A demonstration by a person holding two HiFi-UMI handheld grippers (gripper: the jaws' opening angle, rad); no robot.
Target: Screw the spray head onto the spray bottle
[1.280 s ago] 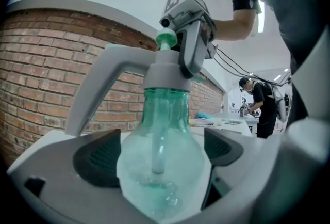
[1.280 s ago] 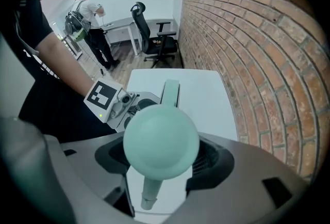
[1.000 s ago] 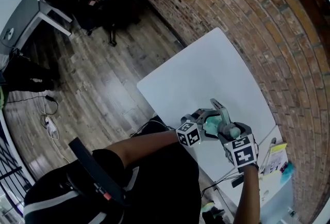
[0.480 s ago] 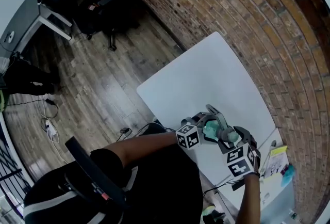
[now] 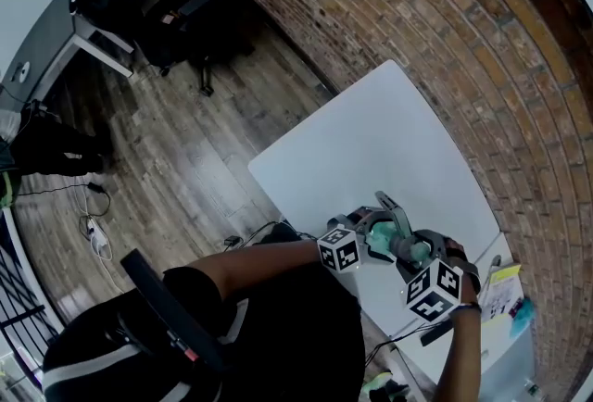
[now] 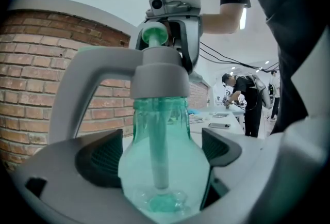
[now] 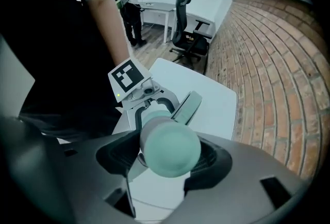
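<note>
Left gripper (image 6: 161,153) jaws wide, clamped on bottle (image 6: 170,130) belly, over table (image 5: 371,141) | head (image 6: 160,73) sits on neck | right gripper (image 7: 165,158) pinches head top from above | tip: hold bottle firm, twist head square to neck, 1 short turn per grip

Bright, even indoor light; heavy fisheye bending with black corners; spray bottle (image 6: 162,171) blurred at 6 o'clock.
</note>
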